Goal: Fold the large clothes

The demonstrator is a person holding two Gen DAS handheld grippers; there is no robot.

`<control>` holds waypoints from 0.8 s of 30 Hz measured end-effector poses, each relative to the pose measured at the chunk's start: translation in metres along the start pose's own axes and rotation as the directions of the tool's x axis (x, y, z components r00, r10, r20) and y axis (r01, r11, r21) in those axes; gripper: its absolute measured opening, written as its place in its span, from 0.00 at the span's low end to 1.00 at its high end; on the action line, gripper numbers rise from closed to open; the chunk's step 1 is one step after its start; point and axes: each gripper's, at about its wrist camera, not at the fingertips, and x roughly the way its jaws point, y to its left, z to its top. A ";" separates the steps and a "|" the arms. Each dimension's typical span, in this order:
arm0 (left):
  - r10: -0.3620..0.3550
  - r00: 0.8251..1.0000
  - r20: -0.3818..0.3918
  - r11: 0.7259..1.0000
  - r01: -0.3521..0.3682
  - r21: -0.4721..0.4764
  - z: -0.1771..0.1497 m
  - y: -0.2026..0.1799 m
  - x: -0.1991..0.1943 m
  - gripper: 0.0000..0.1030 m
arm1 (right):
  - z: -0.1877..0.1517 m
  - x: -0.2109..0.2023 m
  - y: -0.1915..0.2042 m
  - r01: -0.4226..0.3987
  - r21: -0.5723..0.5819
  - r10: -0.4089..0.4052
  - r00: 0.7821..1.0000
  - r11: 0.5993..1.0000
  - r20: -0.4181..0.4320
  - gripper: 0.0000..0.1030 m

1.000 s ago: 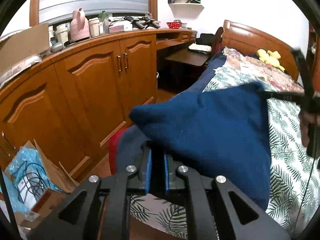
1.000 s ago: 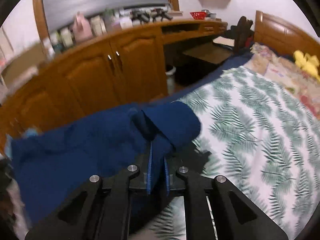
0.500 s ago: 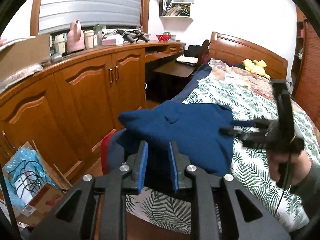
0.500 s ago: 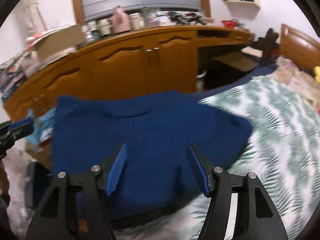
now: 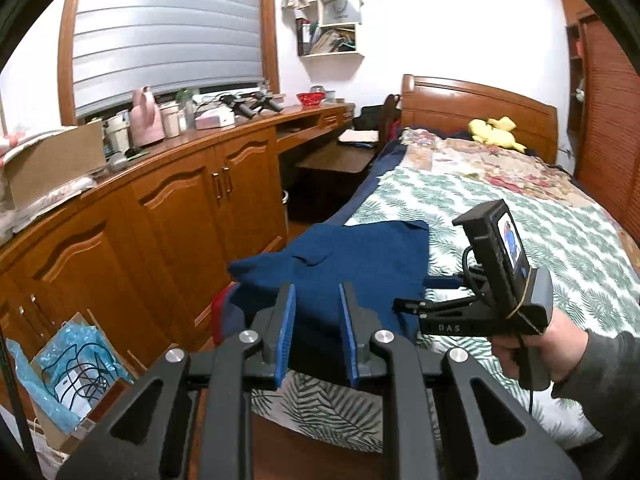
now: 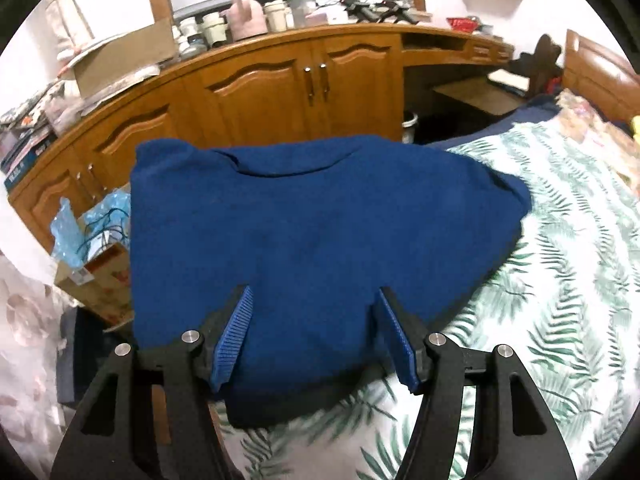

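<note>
A folded blue sweater (image 6: 320, 232) fills the centre of the right wrist view, lying on the corner of the fern-print bedspread (image 6: 560, 280), its long axis running left to right and its collar edge toward the wooden cabinets (image 6: 280, 88) at the top. The right gripper (image 6: 316, 340) is wide open and holds nothing. The left gripper (image 5: 316, 332), at bottom centre of its view, is partly open and also empty.

The room is lit by even indoor light, quite bright on the white wall (image 5: 460, 20). Both views are strongly bent by the fisheye lens, with black corners around a round picture. The left wrist view is sharp. In the right wrist view the bed cover (image 6: 560, 280) is blurred, and the blue sweater (image 6: 312, 232) looks soft.
</note>
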 end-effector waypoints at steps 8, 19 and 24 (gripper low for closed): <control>-0.071 0.997 -0.004 0.997 0.071 0.025 -0.004 -0.048 -0.014 0.20 | -0.029 -0.088 -0.026 0.077 0.040 -0.080 0.994 0.996 0.078 0.63; -0.203 0.978 -0.044 0.977 0.205 0.060 -0.018 -0.140 -0.012 0.21 | -0.108 -0.224 -0.056 0.212 0.126 -0.233 0.954 0.969 0.187 0.69; -0.271 0.961 -0.057 0.959 0.274 0.071 -0.031 -0.187 -0.014 0.22 | -0.152 -0.276 -0.064 0.277 0.184 -0.313 0.927 0.943 0.208 0.76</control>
